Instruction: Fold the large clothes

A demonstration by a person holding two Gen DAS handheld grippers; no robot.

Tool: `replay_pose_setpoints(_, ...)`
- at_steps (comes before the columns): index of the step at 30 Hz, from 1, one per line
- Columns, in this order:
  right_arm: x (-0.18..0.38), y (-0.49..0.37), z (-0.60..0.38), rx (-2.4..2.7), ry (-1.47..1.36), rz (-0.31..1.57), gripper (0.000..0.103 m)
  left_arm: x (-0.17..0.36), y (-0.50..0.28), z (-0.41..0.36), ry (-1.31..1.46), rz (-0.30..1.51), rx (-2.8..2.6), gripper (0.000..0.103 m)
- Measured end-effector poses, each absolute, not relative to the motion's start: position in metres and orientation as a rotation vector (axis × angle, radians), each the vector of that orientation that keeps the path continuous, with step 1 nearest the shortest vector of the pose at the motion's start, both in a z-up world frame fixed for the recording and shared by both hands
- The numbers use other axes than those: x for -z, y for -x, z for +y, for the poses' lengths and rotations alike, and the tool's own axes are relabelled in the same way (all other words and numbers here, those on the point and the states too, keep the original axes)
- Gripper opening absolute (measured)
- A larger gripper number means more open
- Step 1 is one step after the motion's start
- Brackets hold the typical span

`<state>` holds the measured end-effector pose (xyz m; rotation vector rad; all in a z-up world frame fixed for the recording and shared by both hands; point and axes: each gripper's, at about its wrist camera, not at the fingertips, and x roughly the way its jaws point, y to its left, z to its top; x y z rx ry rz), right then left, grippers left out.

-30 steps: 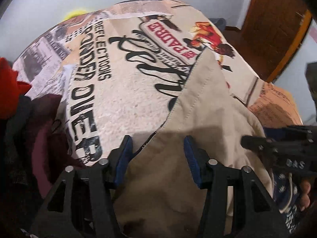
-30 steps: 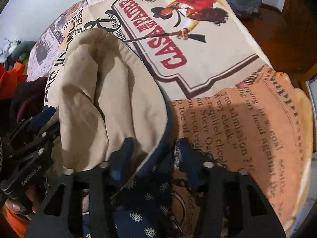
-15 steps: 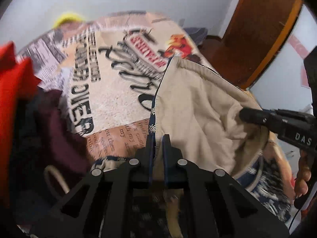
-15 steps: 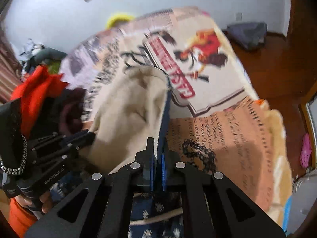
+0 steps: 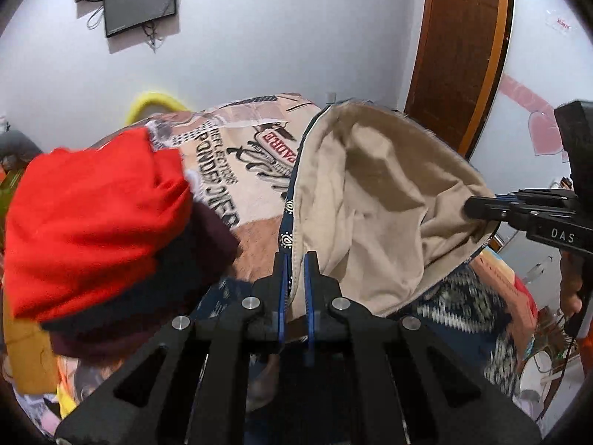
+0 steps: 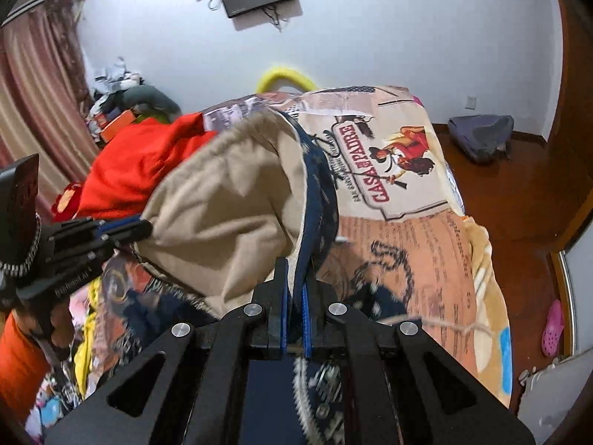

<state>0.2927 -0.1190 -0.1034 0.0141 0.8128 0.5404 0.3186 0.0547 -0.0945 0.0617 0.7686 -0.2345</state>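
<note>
— Bedroom, printed blanket (image 6: 407, 230) on the bed; where is the garment (image 5: 374, 200) now?
— It is held up off the blanket, tan lining outward, where a second ago it was lying flat.
— And the jaws?
— The left gripper (image 5: 295, 289) and right gripper (image 6: 294, 289), spread before, are now pinched on its blue patterned edge.
— Meaning?
— Probably it is being lifted to spread. Red clothes (image 5: 92, 215) are piled beside.
</note>
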Motion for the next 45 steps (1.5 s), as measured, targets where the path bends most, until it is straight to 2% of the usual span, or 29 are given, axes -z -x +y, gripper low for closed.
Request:
replay_pose_setpoints(10, 0.143, -0.24, -0.133, -0.509, -0.015, 0.852, 0.005, 0.143, -0.245, 0.092, -0.025, 0.832, 0.199, 0.007)
replay_pose_setpoints(15, 0.163, -0.222, -0.144, -0.483, -0.042, 0.883, 0.005, 0.179, -0.228, 0.099, -0.034, 0.887, 0.163, 0.007)
replay_pose_setpoints(25, 0.2, -0.196, -0.155, -0.457, -0.036, 0.932, 0.006, 0.229, -0.217, 0.141, 0.122, 0.981, 0.083, 0.005)
replay_pose_setpoints(30, 0.196, -0.18, -0.148, -0.443, 0.071, 0.901, 0.009, 0.23, -0.211, 0.142, 0.088, 0.982, 0.043, 0.005)
replay_pose_setpoints(39, 0.169, -0.17, -0.165, -0.409, 0.113, 0.89, 0.011, 0.187, -0.202, 0.152, 0.099, 0.901, 0.024, 0.005)
replay_pose_setpoints(42, 0.157, -0.176, -0.168, -0.422, 0.057, 0.869, 0.017, 0.171, -0.206, 0.145, 0.11, 0.874, 0.066, 0.009)
replay_pose_setpoints(44, 0.151, -0.182, -0.168, -0.438, 0.01, 0.86, 0.035, 0.163, -0.21, 0.136, 0.115, 0.863, 0.1, 0.02)
replay_pose_setpoints(45, 0.15, -0.184, -0.167, -0.442, -0.005, 0.854, 0.039, 0.161, -0.211, 0.132, 0.117, 0.859, 0.117, 0.024)
